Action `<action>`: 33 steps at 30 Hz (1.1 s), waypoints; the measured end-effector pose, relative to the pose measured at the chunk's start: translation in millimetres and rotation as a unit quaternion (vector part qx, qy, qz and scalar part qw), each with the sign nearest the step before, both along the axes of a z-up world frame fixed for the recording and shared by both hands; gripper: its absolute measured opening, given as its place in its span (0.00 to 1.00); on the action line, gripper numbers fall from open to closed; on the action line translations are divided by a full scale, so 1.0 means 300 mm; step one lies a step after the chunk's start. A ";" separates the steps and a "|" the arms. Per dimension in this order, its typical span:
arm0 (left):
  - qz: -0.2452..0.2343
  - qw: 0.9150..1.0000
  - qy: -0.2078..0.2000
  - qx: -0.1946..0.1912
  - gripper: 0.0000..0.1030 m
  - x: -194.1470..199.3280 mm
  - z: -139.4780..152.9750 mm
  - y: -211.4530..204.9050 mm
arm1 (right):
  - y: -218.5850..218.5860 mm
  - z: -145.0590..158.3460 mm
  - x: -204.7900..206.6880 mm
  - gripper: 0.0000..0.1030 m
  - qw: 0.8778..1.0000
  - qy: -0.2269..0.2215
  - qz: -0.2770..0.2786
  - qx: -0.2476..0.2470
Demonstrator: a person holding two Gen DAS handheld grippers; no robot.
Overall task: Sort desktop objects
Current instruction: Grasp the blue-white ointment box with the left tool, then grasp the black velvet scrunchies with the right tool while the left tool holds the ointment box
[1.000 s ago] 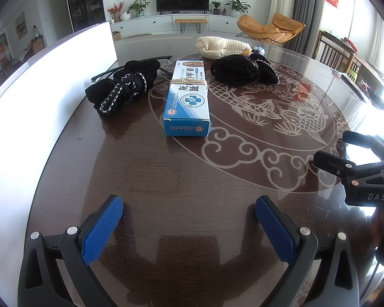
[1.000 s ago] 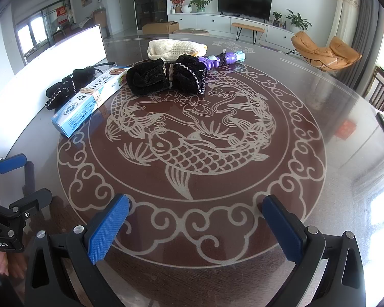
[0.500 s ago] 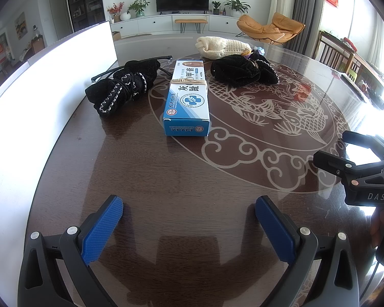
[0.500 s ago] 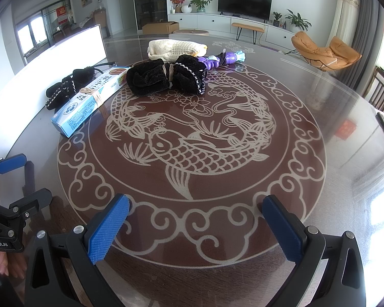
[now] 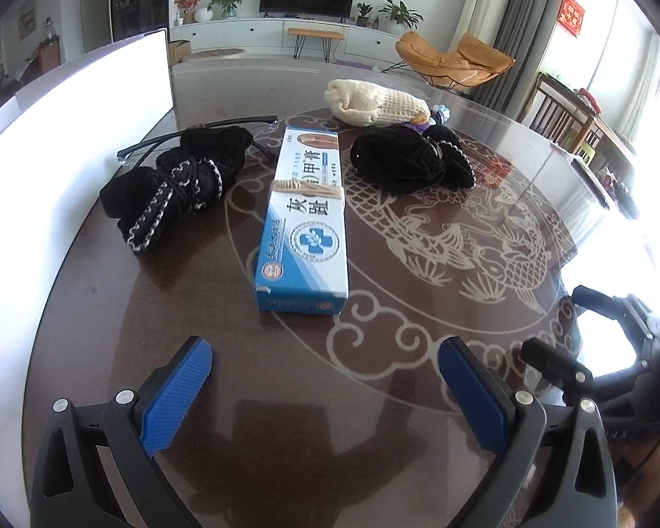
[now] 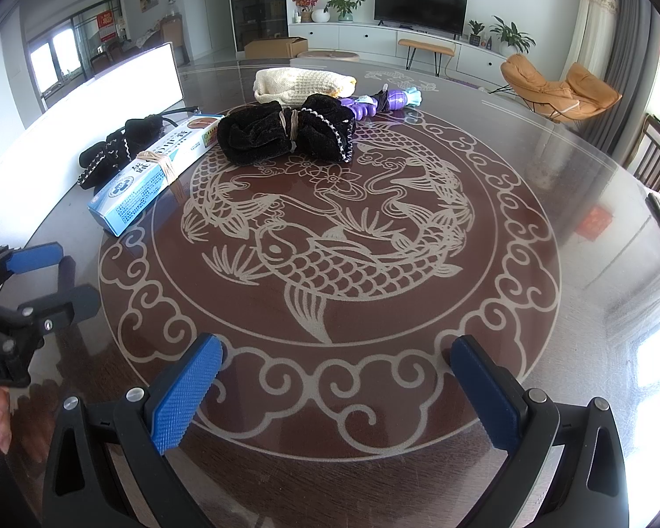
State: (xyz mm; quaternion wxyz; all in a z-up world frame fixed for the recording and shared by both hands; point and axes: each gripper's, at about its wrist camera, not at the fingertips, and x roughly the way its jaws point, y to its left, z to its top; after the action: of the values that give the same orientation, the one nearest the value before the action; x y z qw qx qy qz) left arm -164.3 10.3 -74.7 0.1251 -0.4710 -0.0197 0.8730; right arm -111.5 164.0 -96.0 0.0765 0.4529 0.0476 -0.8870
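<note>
Hovering low over the near edge of the counter (image 6: 594, 229), the left gripper (image 5: 325, 378) and right gripper (image 6: 336, 378) both have their jaws spread wide apart around nothing. Far ahead lie a blue box (image 5: 306, 215), a black bundle (image 5: 171, 185) to its left, and another black bundle (image 6: 286, 134) to its right. A cream cloth (image 6: 301, 81) and purple toy (image 6: 385, 101) lie farthest back.

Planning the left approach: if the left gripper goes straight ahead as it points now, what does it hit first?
Most likely the near end of the blue and white box, lying lengthwise ahead of the open left gripper. Only bare table lies between them. Fisheye depth is uncertain.
</note>
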 end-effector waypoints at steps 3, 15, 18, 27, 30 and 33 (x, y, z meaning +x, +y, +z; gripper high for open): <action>0.003 1.000 -0.001 0.004 1.00 -0.113 0.020 0.015 | 0.000 0.000 0.000 1.00 1.000 0.000 0.000 0.000; -0.004 0.997 0.023 -0.067 0.42 -0.153 0.004 0.098 | -0.001 0.000 0.000 1.00 1.000 0.000 0.000 0.000; -0.008 0.997 0.029 -0.072 0.43 -0.030 0.001 0.077 | 0.000 0.000 0.000 1.00 1.000 0.000 0.000 0.000; 0.049 0.996 0.021 -0.072 0.96 0.171 -0.028 -0.040 | 0.000 0.001 0.000 1.00 1.000 0.000 0.000 0.000; 0.043 0.996 0.022 -0.076 1.00 0.175 -0.029 -0.024 | 0.001 0.001 0.001 1.00 1.000 0.000 0.000 0.000; 0.039 0.996 0.020 -0.074 1.00 0.178 -0.034 -0.014 | -0.005 0.004 -0.024 1.00 1.000 -0.011 0.011 -0.001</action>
State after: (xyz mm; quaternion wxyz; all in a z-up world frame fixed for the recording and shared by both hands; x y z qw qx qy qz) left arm -111.0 6.1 -84.8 0.0562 -0.4599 0.0293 0.8857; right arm -118.5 162.6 -94.6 0.0872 0.4622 0.0503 -0.8810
